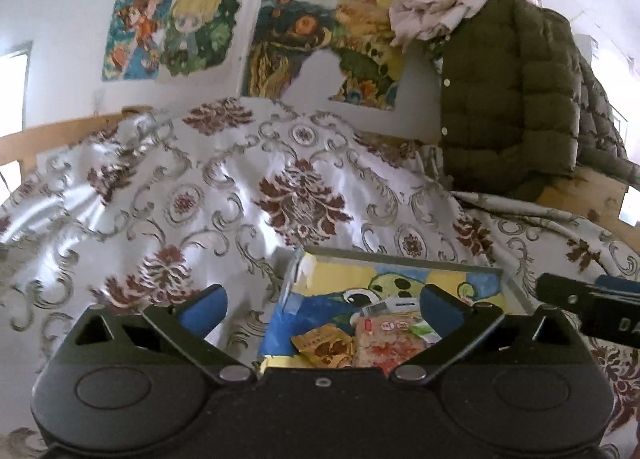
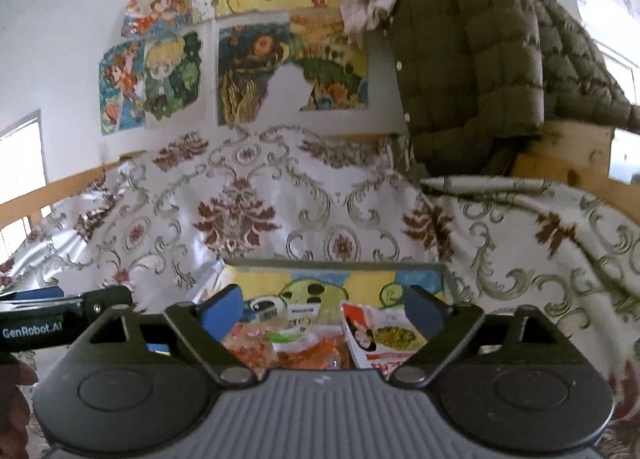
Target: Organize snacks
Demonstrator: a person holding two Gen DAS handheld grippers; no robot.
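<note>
- The left gripper (image 1: 322,305) sits nearest in its own view, jaws spread wide with nothing between the blue pads; no packet is held.
- The right gripper (image 2: 324,303) looks the same in its view: jaws wide apart and empty, poised above the snacks rather than touching them.
- Just past both sets of jaws stands a clear-walled box (image 1: 400,255) lined with a painted sheet, resting on the patterned cloth (image 1: 240,179), which seems to cover a bed or bench; the view does not settle which.
- Inside the box lie the snacks: a brown packet (image 1: 324,347), a pinkish-red packet (image 1: 384,343), an orange packet (image 2: 308,355) and a red-and-white packet (image 2: 380,335) leaning by the right wall.
- No loose snack shows on the cloth around the box, so the gathering looks largely done; what may remain is tidying the packets, which lie overlapped.
- Farther back a green quilted jacket (image 2: 468,59) hangs over a wooden frame, and painted pictures (image 2: 252,75) cover the white wall.
</note>
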